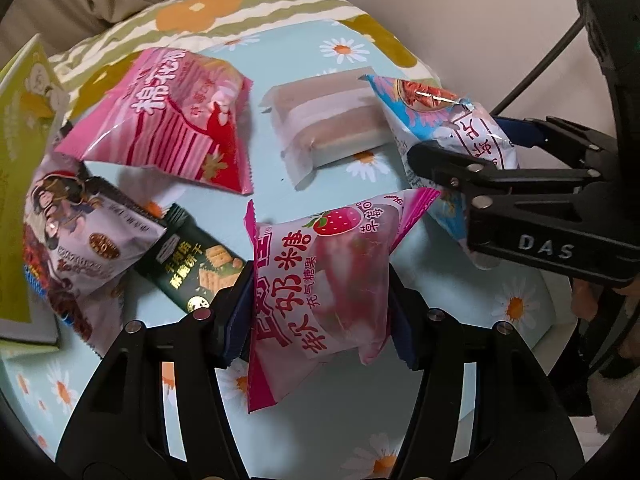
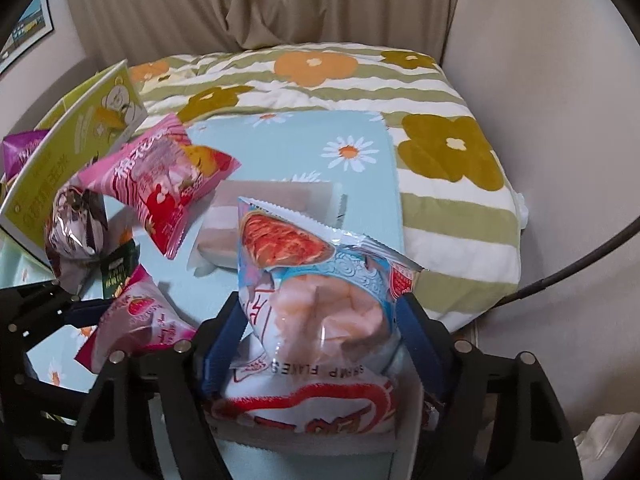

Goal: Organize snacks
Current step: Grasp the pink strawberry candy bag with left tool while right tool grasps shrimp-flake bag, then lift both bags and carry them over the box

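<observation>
i've got the left gripper [image 1: 320,312] squeezing the strawberry candy bag [image 1: 320,280], right gripper [image 2: 320,340] prob pinching the shrimp flakes bag [image 2: 320,300]; puffy film could slip or pop if i clamp harder.

Bare blue cloth [image 1: 296,60] at far centre, open to approach. Left side crowded: box [image 1: 20,184], purple bag [image 1: 80,236], green pack [image 1: 192,268], pink bag [image 1: 176,124]. Cake pack [image 1: 332,120] blocks centre. Pillow [image 2: 460,176] bounds far edge.
</observation>
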